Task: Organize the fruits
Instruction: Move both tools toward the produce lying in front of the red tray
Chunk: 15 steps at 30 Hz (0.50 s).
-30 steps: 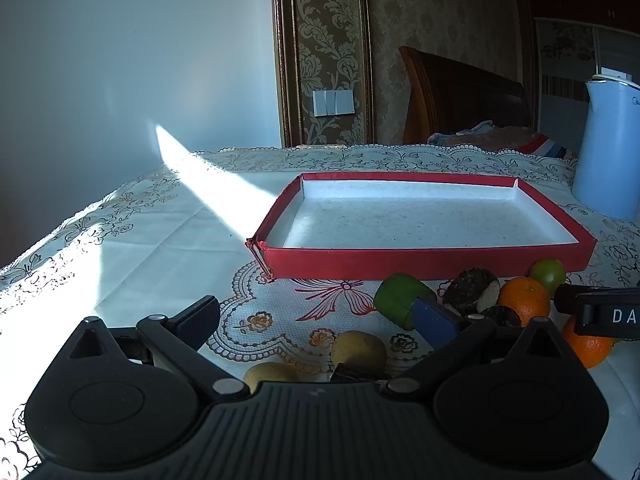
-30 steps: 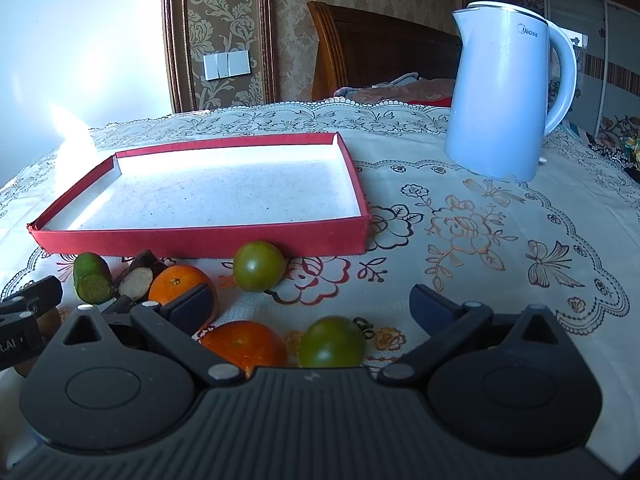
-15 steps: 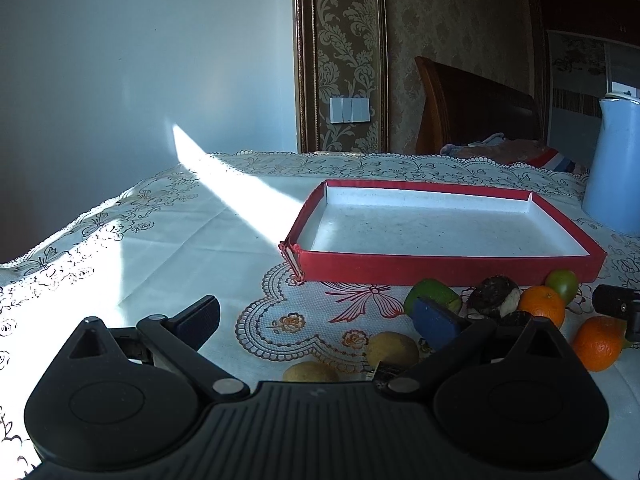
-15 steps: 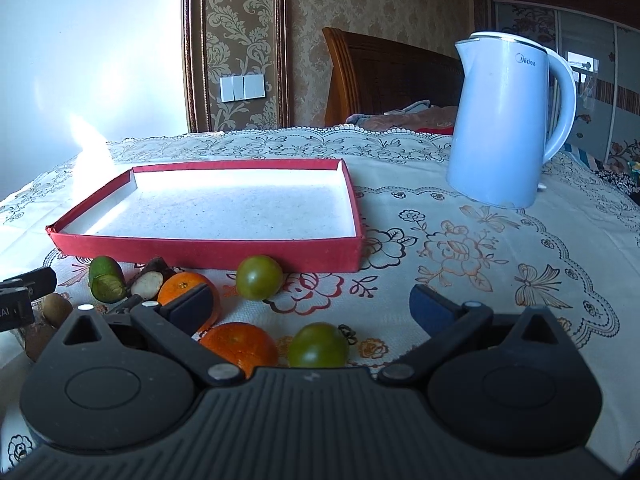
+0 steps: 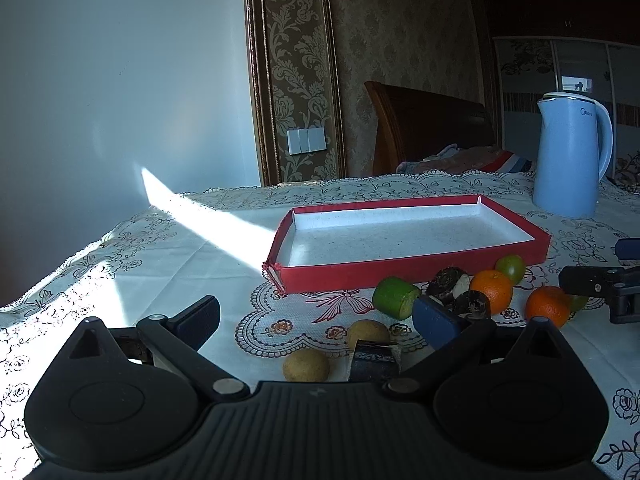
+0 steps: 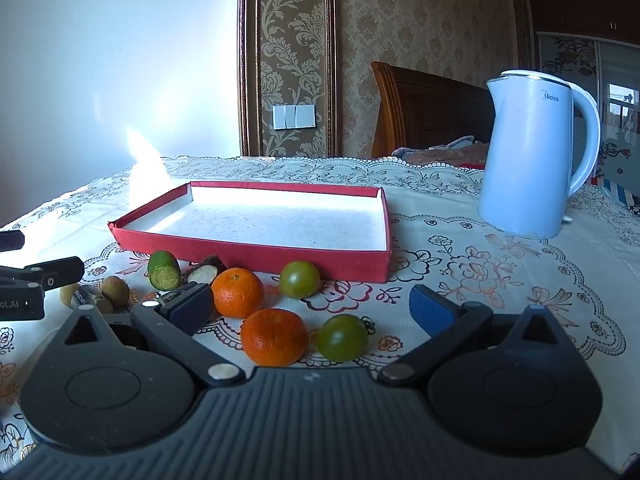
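Note:
An empty red tray (image 5: 400, 270) (image 6: 256, 252) lies on the lace tablecloth. Fruit is scattered in front of it. My left gripper (image 5: 316, 316) is open above two tan round fruits (image 5: 368, 332) and a dark piece (image 5: 374, 360); a green cut piece (image 5: 396, 297) sits just beyond. My right gripper (image 6: 312, 306) is open, low over the cloth, with an orange (image 6: 274, 336) and a green tomato (image 6: 343, 337) between its fingers. A second orange (image 6: 238, 292) and another green tomato (image 6: 300, 279) lie just ahead.
A pale blue kettle (image 6: 528, 168) (image 5: 568, 160) stands right of the tray. Dark cut pieces (image 5: 448, 280) lie by the tray's front wall. Each gripper shows in the other's view: the right gripper (image 5: 600, 280), the left gripper (image 6: 40, 280). A wooden chair back (image 6: 424, 104) rises behind the table.
Both views have drawn back and tilted up, so more of the wall and kettle shows. The tray has shifted right in the left view. Both grippers stayed open and no fruit moved.

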### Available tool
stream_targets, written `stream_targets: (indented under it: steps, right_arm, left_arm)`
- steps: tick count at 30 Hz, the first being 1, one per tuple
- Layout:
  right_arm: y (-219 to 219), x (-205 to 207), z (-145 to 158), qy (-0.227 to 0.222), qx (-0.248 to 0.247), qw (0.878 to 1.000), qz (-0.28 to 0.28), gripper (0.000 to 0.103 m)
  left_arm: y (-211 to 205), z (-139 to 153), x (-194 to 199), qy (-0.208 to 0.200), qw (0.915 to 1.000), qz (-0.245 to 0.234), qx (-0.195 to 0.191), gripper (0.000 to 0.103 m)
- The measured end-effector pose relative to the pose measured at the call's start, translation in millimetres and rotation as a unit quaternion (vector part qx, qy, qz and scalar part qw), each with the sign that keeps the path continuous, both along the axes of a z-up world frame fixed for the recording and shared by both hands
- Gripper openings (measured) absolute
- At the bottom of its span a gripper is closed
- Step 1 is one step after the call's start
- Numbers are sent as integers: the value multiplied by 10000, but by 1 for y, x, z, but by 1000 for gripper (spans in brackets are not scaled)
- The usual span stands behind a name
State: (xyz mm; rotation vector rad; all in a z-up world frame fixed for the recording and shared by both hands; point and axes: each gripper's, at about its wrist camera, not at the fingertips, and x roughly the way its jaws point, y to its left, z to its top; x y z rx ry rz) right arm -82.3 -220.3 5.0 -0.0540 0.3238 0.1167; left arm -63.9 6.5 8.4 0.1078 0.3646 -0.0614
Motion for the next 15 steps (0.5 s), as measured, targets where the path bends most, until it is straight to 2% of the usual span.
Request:
stream_targets:
  steps: [3, 6, 8, 11, 15]
  right_arm:
    - [1, -5, -1, -54, -112, 9999, 40, 102]
    - [1, -9, -3, -8, -95, 9999, 126, 95]
    - [1, -10, -4, 10, -98, 9998, 144, 95]
    - [0, -12, -5, 1, -100, 9998, 144, 95]
    - [2, -11, -6, 39, -78, 9997, 221, 88]
  left_arm:
    - [-2, -3, -6, 12, 10000, -87, 27, 103]
    - [-6, -8, -13, -22, 9997, -174, 144, 103]
    - [-6, -11, -17, -25, 9996, -233, 181, 103]
    - [-6, -14, -23, -55, 9993, -312, 203, 103]
    - [-5, -15, -24, -37, 9995, -277, 172, 103]
